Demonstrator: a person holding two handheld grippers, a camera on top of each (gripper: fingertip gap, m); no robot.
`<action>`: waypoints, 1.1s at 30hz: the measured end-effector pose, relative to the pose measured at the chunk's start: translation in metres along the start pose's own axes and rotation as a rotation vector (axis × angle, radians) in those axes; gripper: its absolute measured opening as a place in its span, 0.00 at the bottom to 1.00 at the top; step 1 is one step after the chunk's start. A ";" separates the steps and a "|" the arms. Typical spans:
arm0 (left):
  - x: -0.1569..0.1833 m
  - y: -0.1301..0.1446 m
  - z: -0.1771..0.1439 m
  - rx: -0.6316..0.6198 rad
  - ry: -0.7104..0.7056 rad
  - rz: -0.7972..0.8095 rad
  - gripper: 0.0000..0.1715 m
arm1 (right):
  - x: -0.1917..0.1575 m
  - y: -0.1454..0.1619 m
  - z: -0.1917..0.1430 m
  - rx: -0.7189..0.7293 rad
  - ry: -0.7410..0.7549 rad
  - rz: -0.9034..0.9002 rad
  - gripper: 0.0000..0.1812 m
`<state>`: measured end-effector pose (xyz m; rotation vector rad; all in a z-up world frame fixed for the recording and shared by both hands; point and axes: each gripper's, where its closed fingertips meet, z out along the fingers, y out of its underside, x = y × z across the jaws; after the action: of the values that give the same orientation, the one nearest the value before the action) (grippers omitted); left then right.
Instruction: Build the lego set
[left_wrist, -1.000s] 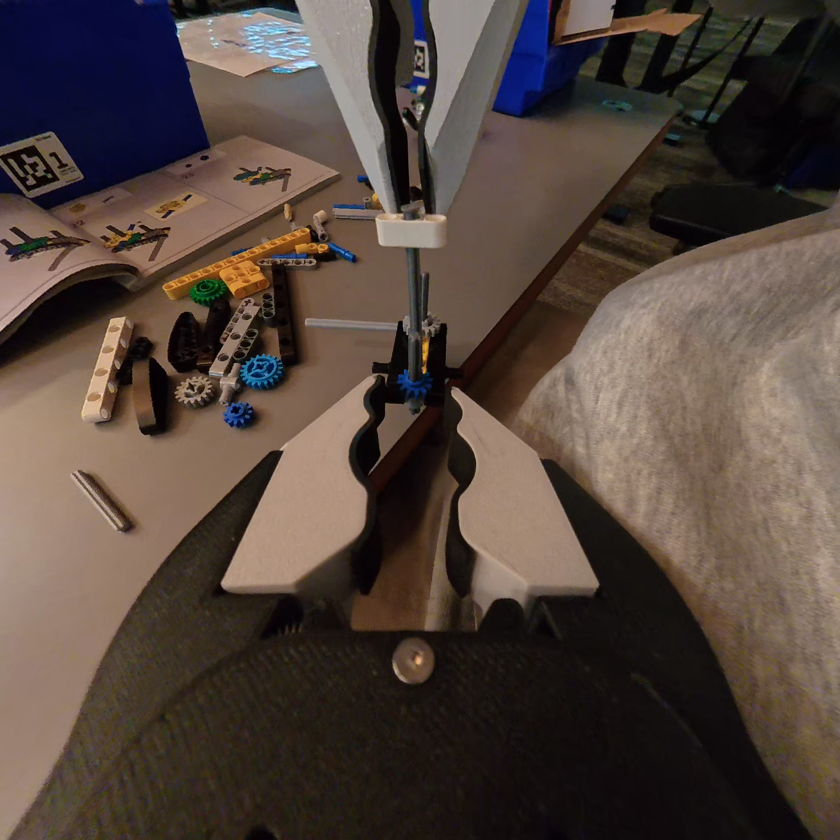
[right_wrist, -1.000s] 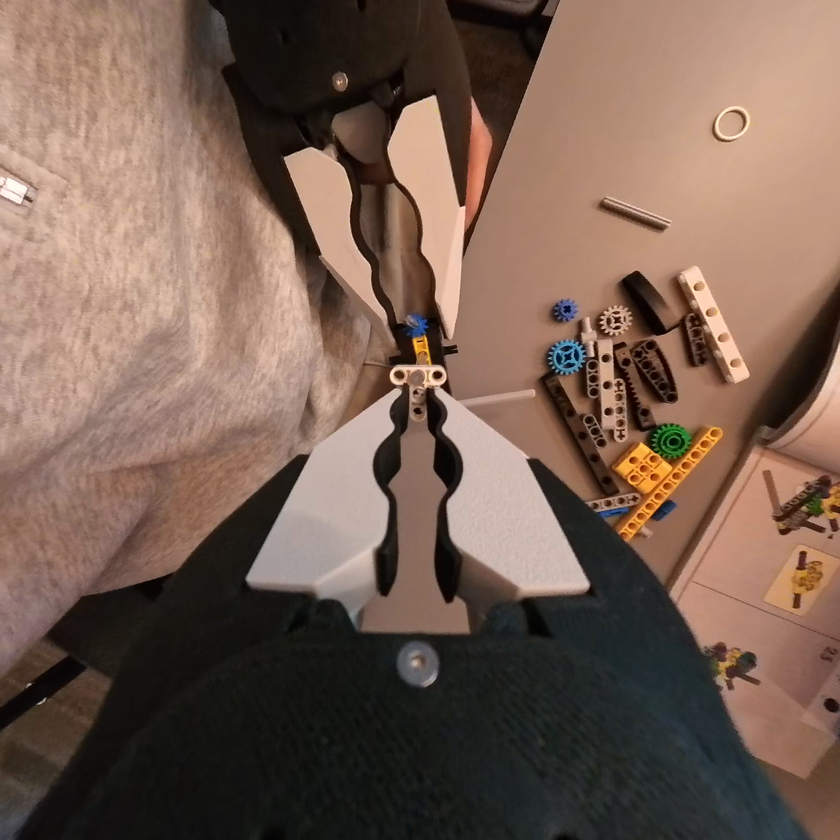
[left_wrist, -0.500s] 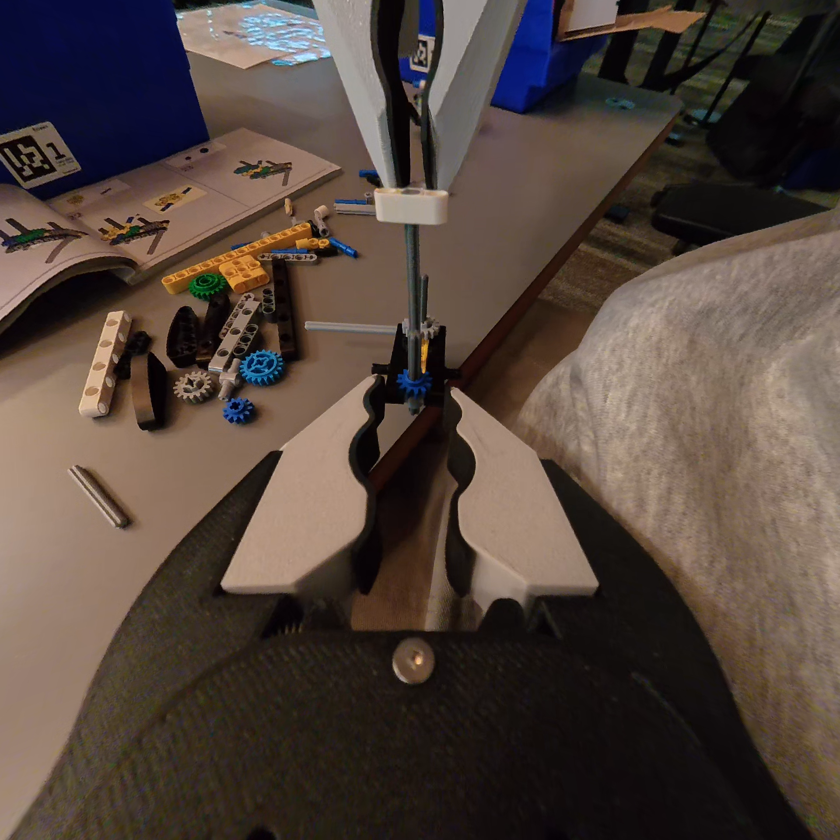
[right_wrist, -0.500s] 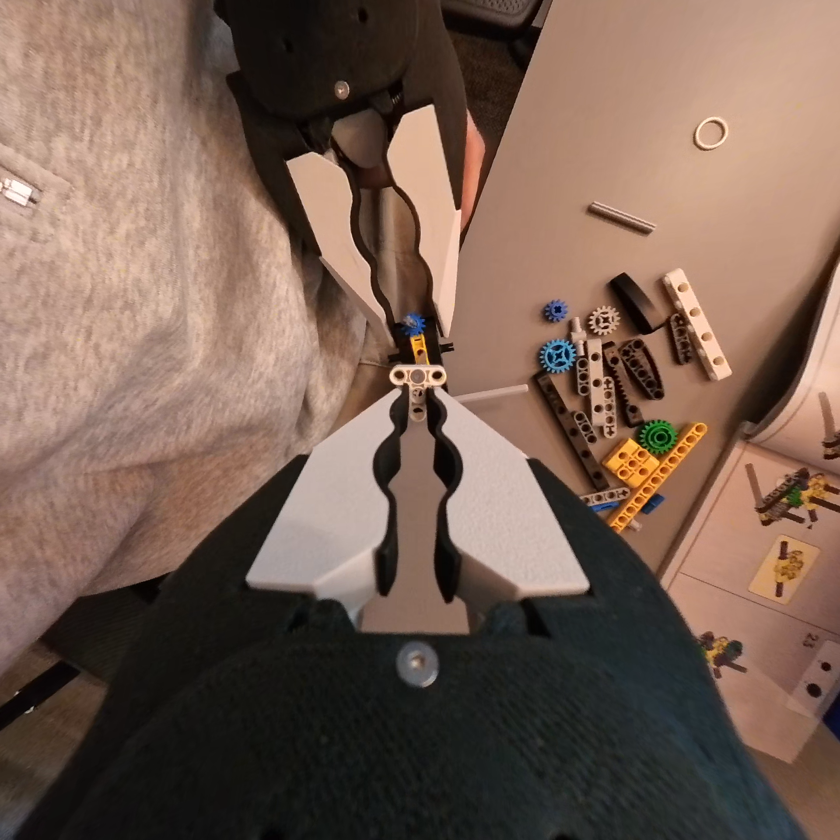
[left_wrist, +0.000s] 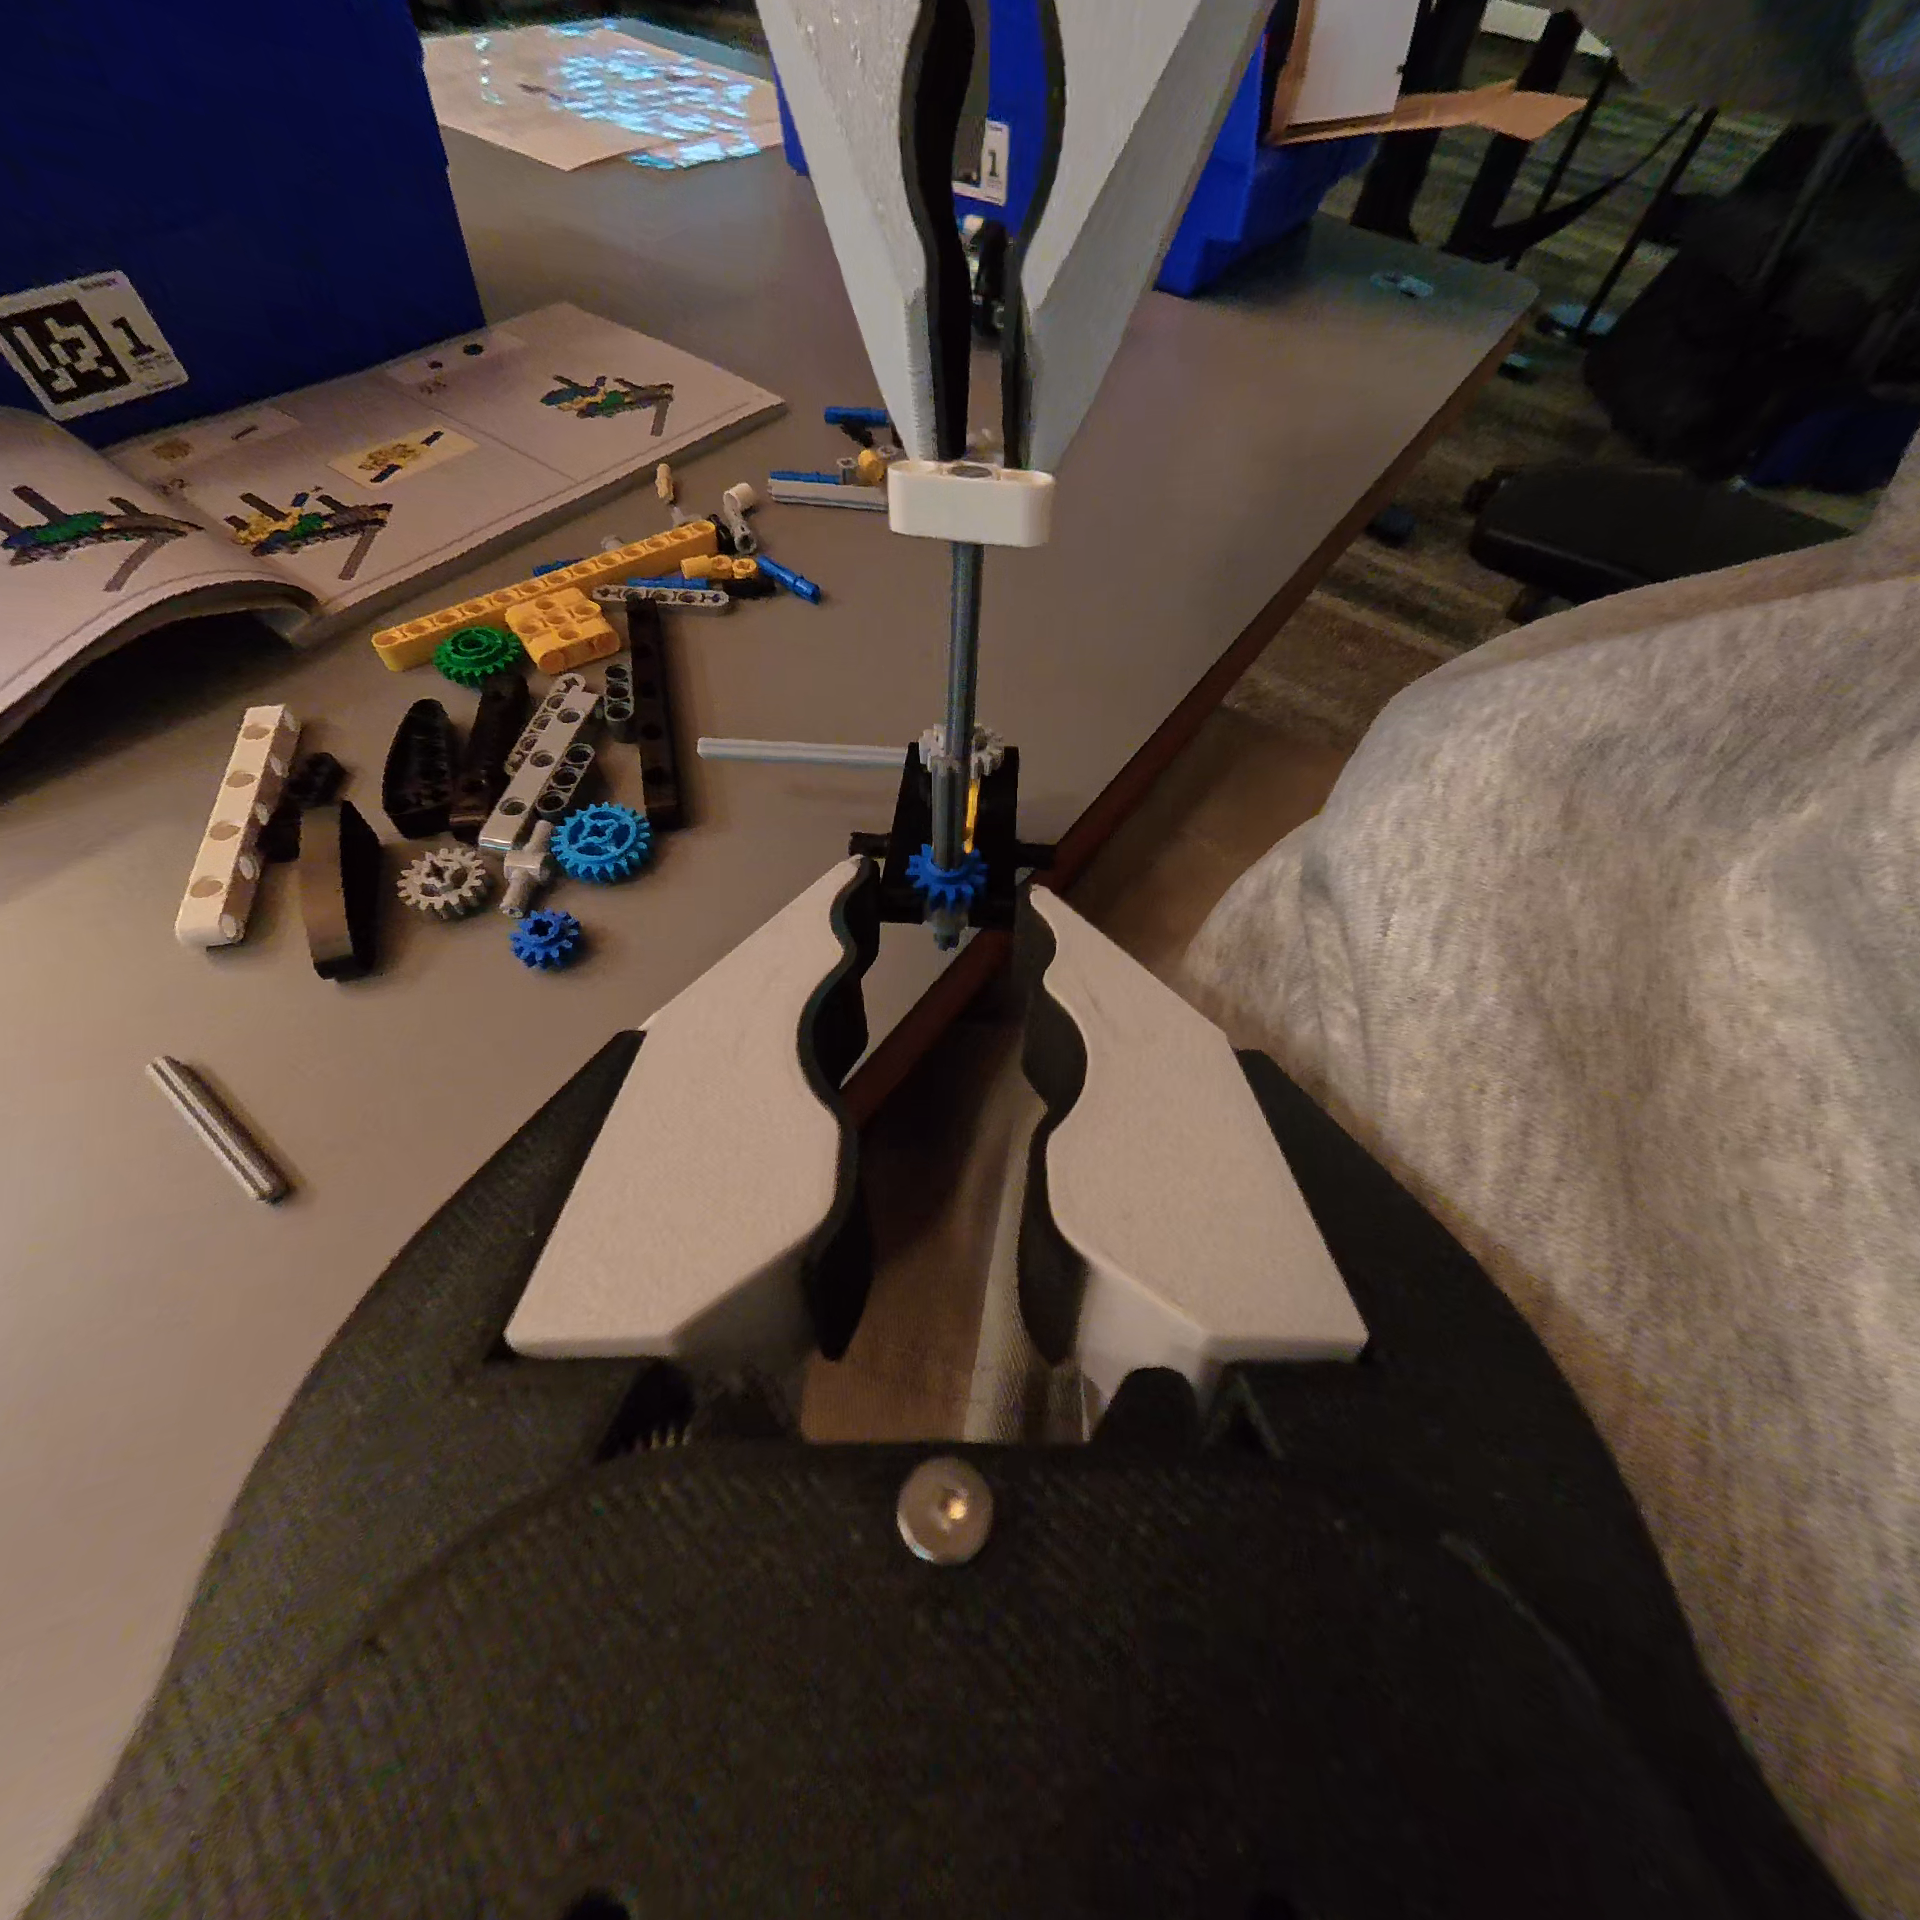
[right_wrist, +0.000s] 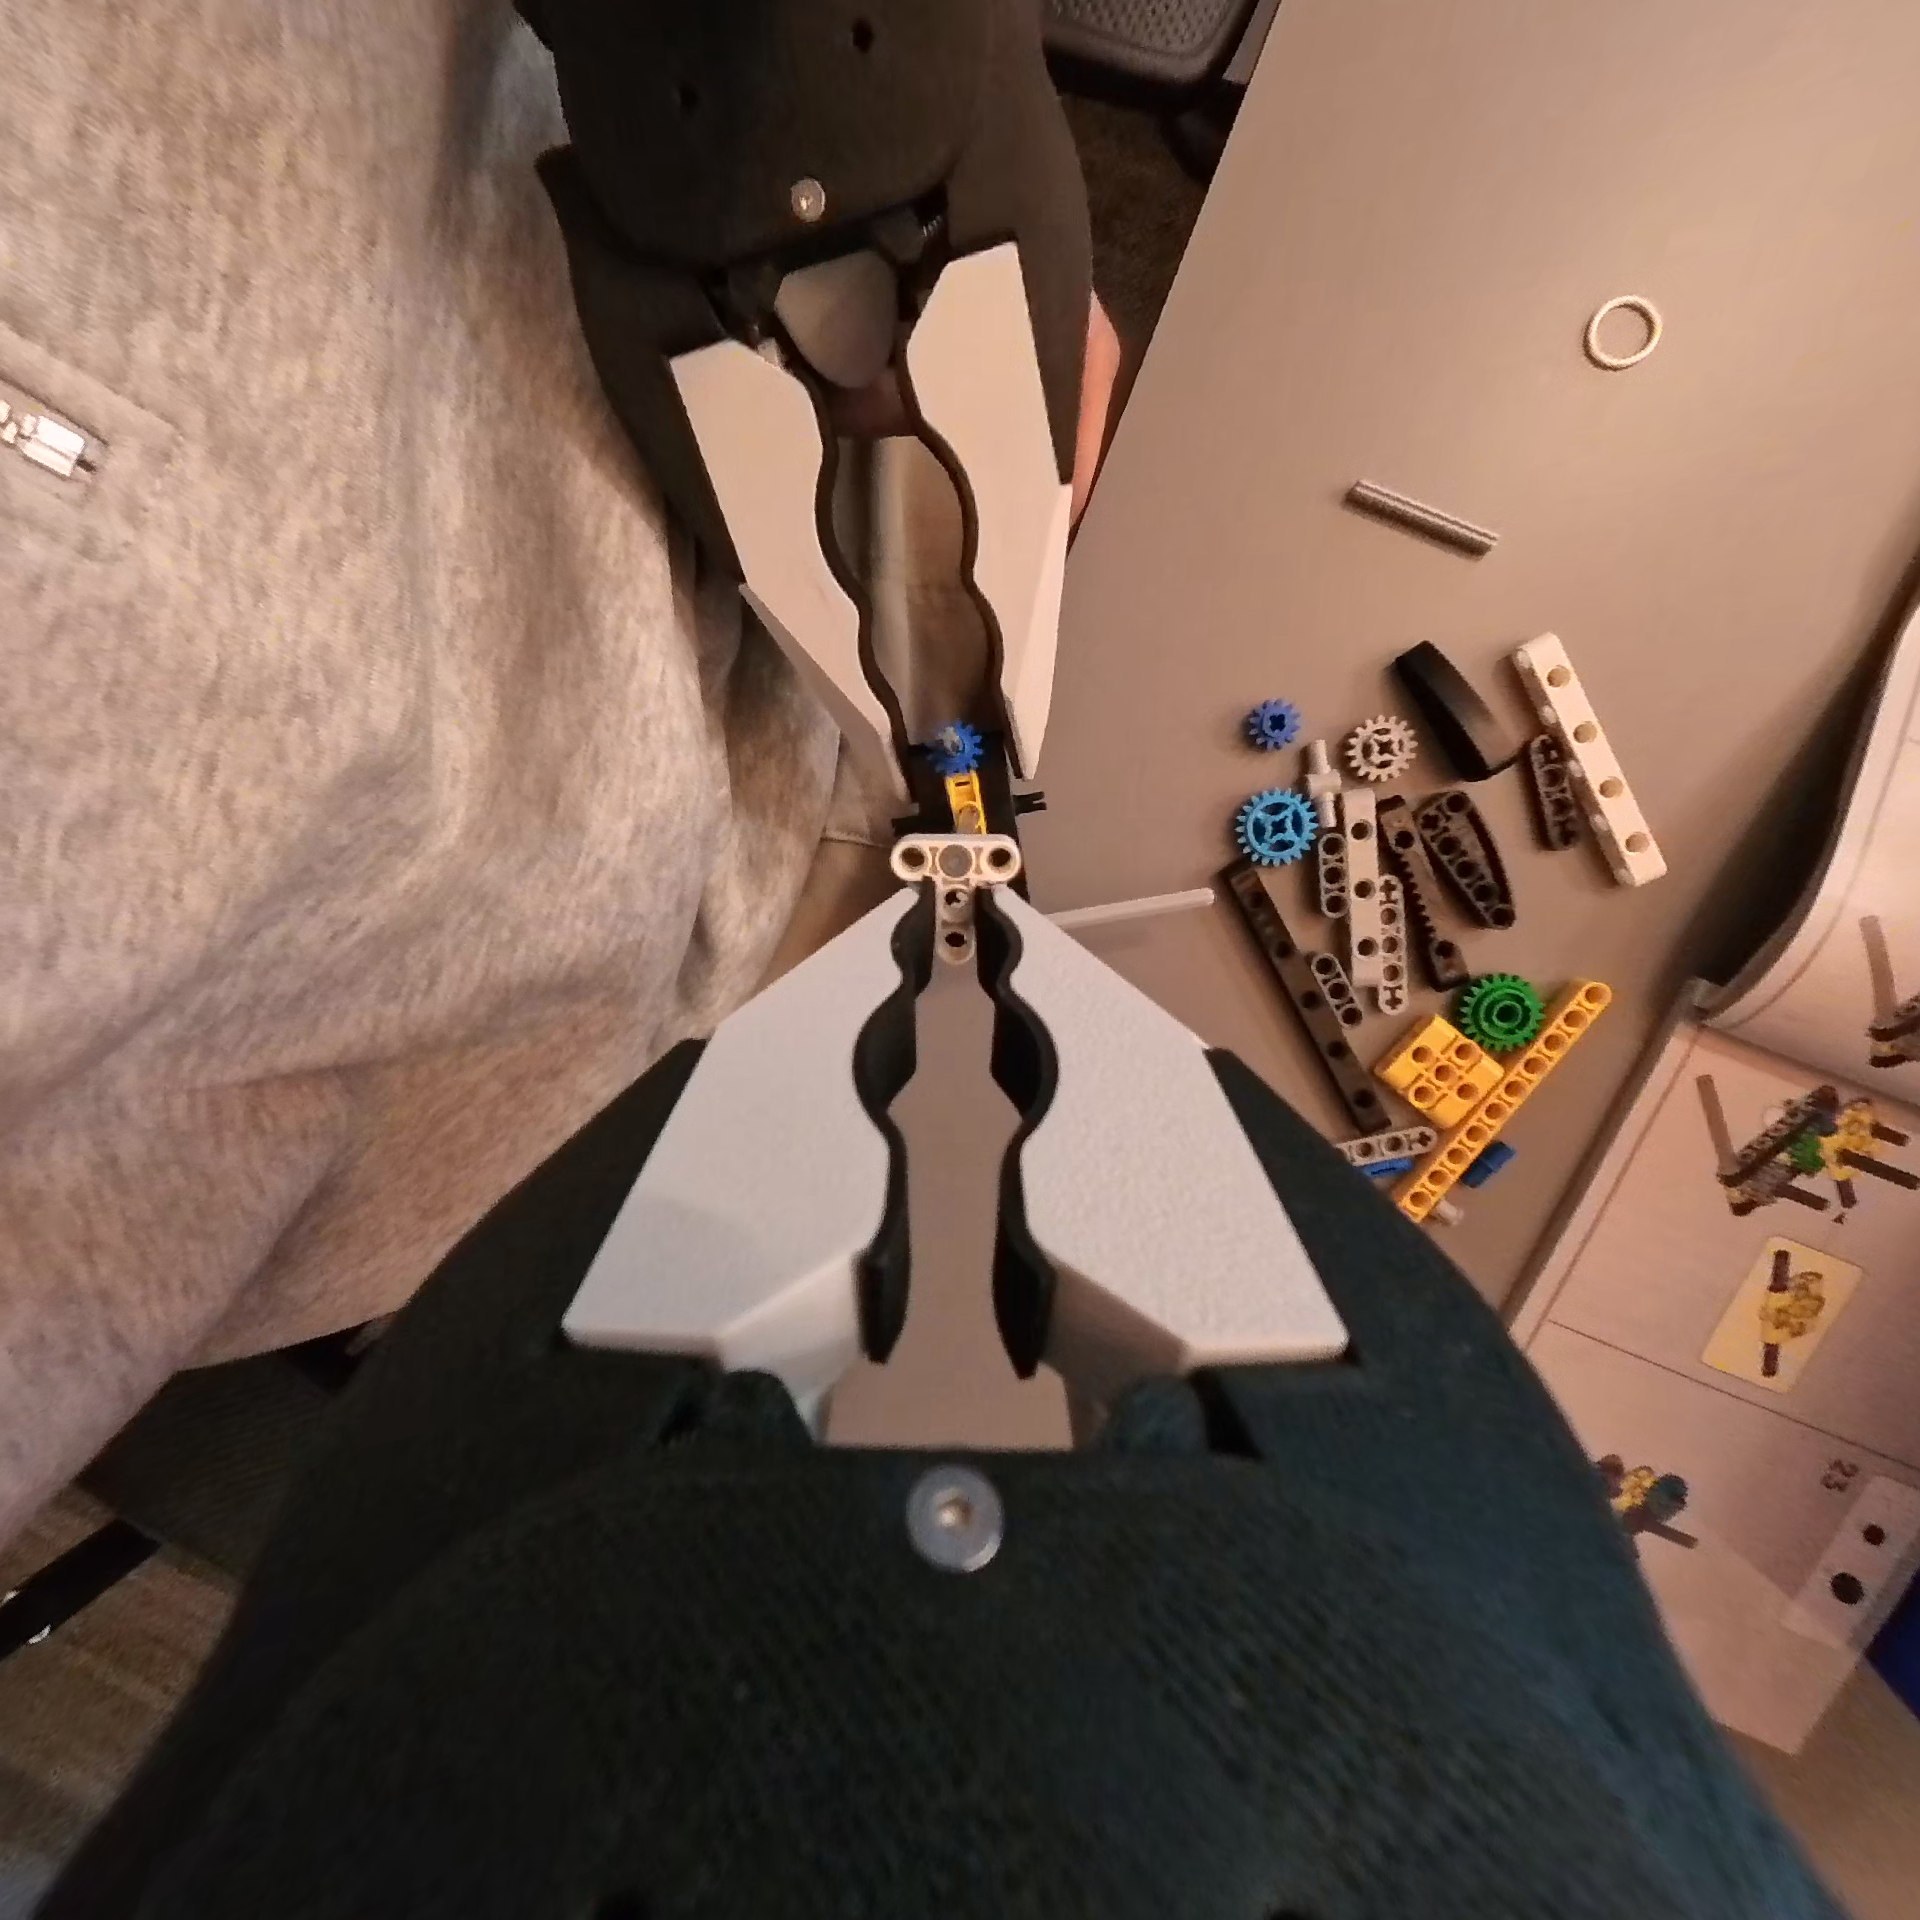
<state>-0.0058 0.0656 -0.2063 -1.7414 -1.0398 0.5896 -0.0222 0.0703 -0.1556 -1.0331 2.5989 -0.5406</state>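
My left gripper (left_wrist: 951, 904) is shut on a small black frame assembly (left_wrist: 961, 821) that carries a blue gear (left_wrist: 945, 875), a small grey gear and a yellow part. It holds the assembly just past the table edge. A long grey axle (left_wrist: 964, 644) rises from the assembly. My right gripper (right_wrist: 956, 920) is shut on the stem of a white T-shaped beam (right_wrist: 957, 862), whose centre hole sits on the axle's far end. In the left wrist view the right gripper (left_wrist: 971, 447) comes down from above with the white beam (left_wrist: 971, 504).
Loose parts lie on the grey table (left_wrist: 156, 1351): a yellow beam (left_wrist: 551, 597), a green gear (left_wrist: 478, 655), a blue gear (left_wrist: 601, 842), a white beam (left_wrist: 237, 826), a short grey axle (left_wrist: 216, 1127) and a white ring (right_wrist: 1623, 332). An open instruction booklet (left_wrist: 312, 478) and a blue bin (left_wrist: 208, 187) are behind them. A person's grey sweater (left_wrist: 1558, 987) is to the right. Left tips to right tips: about 6 cm.
The white beam in my right gripper has shifted slightly along the axle, away from the assembly. Both grippers keep their grip and have barely moved.
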 end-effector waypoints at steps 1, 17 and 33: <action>0.000 -0.001 0.000 0.003 0.001 -0.003 0.14 | 0.000 0.000 0.000 0.000 0.001 0.000 0.03; -0.002 -0.007 -0.002 0.044 -0.010 -0.001 0.14 | 0.001 -0.001 -0.001 0.006 0.001 0.004 0.03; -0.007 -0.014 -0.004 0.086 -0.032 -0.009 0.14 | 0.007 -0.004 -0.006 0.036 0.011 0.009 0.04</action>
<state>-0.0115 0.0602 -0.1926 -1.6565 -1.0297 0.6494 -0.0277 0.0640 -0.1495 -1.0099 2.5917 -0.5904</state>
